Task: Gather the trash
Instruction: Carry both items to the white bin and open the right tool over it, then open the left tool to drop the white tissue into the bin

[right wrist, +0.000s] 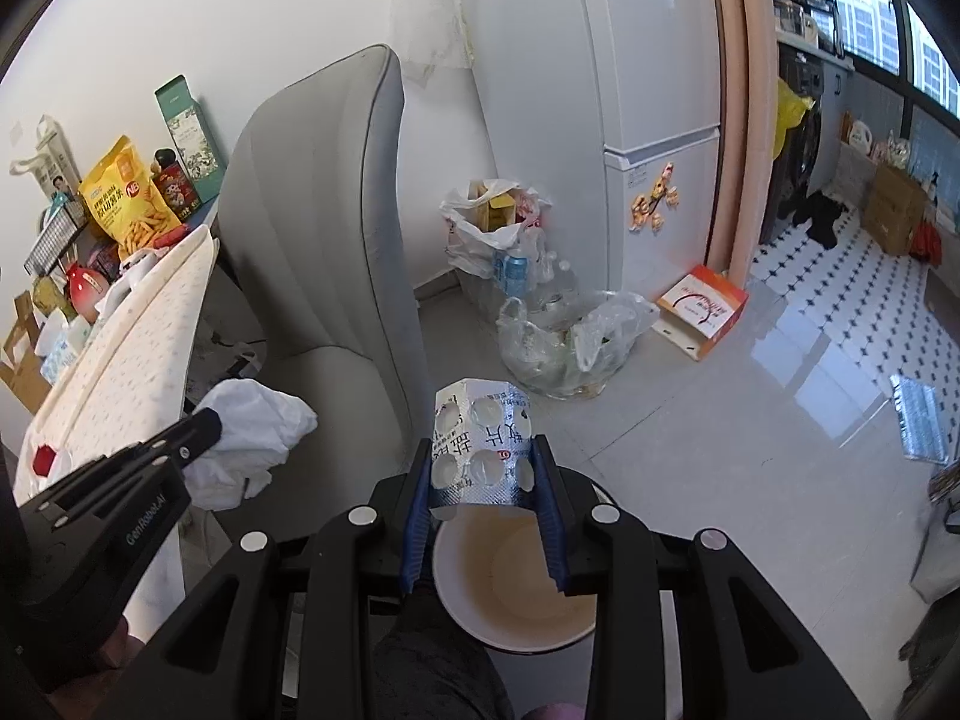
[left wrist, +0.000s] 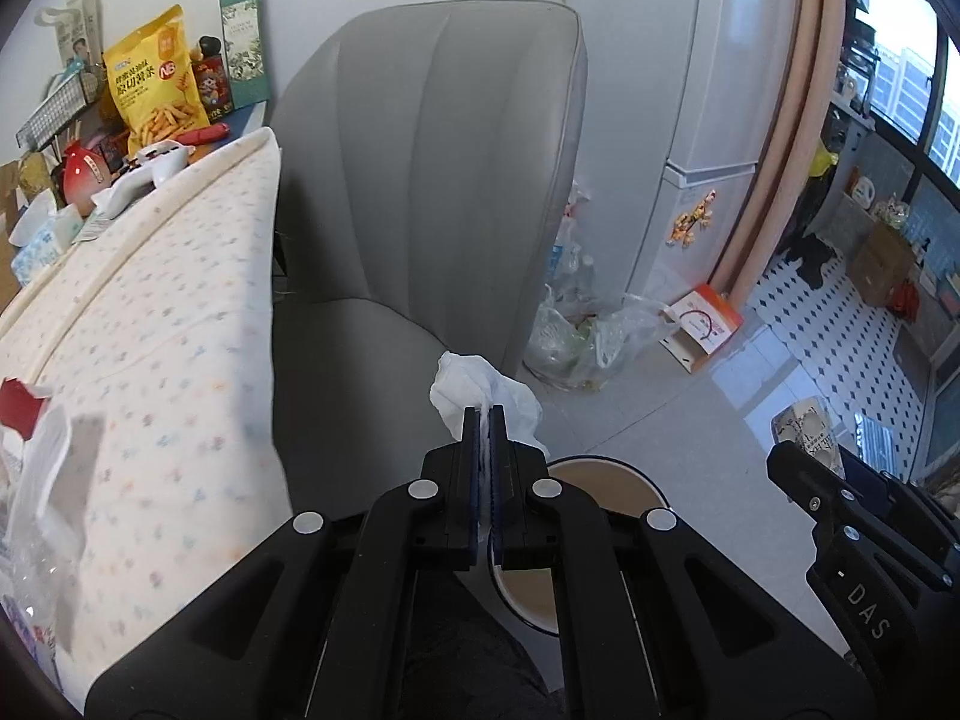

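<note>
The left tongs point(left wrist: 486, 420) are pressed together on a crumpled white tissue point(left wrist: 474, 384), which hangs out ahead of the tips just over the front edge of the grey chair point(left wrist: 432, 180). The right tongs point(right wrist: 483, 474) are clamped across a used foil blister pack point(right wrist: 480, 444), its emptied pockets facing up. Both pieces sit above or just beside the round waste bin point(right wrist: 510, 588), whose brown-stained white inside shows directly below the right tongs and partly under the left ones. The step in hand looks like the drop. To do it well, bring each piece squarely over the bin's mouth before letting go: the blister pack already seems centred, but the tissue appears to hang past the rim toward the chair, so the left tongs should draw back over the opening first. Lower a little so the light tissue does not drift, and part the tongs fully, since tissue may cling to the blue pads point(left wrist: 482, 468). A red-and-white packet point(left wrist: 21, 408) lies on the patterned cloth of the surface point(left wrist: 168, 312) at left, possibly next to collect.
</note>
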The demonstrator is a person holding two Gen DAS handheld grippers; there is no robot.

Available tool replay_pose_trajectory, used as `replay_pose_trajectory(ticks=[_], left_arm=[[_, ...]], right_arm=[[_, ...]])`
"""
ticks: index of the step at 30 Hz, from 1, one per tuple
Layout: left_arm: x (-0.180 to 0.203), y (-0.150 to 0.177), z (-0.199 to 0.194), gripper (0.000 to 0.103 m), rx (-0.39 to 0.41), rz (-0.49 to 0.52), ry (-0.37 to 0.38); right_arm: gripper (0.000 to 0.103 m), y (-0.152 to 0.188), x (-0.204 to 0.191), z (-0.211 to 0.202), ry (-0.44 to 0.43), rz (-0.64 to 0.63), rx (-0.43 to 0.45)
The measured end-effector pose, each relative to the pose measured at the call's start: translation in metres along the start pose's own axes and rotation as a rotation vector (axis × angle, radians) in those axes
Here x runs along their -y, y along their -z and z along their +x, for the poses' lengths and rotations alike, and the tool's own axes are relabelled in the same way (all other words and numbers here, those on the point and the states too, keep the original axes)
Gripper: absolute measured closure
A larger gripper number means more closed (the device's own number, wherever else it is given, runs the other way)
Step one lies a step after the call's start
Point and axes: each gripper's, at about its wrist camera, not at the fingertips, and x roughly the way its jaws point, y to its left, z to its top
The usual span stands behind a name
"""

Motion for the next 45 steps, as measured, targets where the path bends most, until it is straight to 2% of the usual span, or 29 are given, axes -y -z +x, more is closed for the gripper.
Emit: replay_pose_trajectory(ticks=[4,8,13,19,28,34,40,43,45], left_arm=[[0.003,-0.004,0.009,0.099,-0.012,0.006,-0.002],[0.007,-0.003,0.013,0.099,-0.022,0.015,-0.001],[0.02,-0.001,0.019,0.099,-0.04,0.032,0.009],[0.053,0.002,0.022,0.099,-0.046,0.087,0.059],[0.1,0.012,0.03,0.099,-0.113,0.142,0.16],[0.106,0.014,0.037,0.099,-0.147,0.138,0.183],[0.109,0.024,0.043,0.098,-0.168,0.135,0.198],[0.107,0.026,0.047,0.088,-0.186,0.131,0.219],[0.104,0.025,0.045,0.066,-0.179,0.124,0.22]], right_arm=[[0.066,-0.002,0.004,0.017,-0.009,0.015,-0.03],[0.054,0.0,0.014,0.027,-0.013,0.047,-0.051],[0.052,0.002,0.032,0.019,0.022,0.075,-0.047],[0.037,0.008,0.059,-0.005,0.104,0.111,-0.015],[0.035,0.016,0.111,-0.034,0.216,0.195,0.017],[0.035,0.017,0.12,-0.05,0.247,0.208,0.052],[0.035,0.025,0.122,-0.051,0.257,0.211,0.045],[0.035,0.025,0.121,-0.048,0.257,0.214,0.038],[0.035,0.023,0.121,-0.046,0.256,0.218,0.037]])
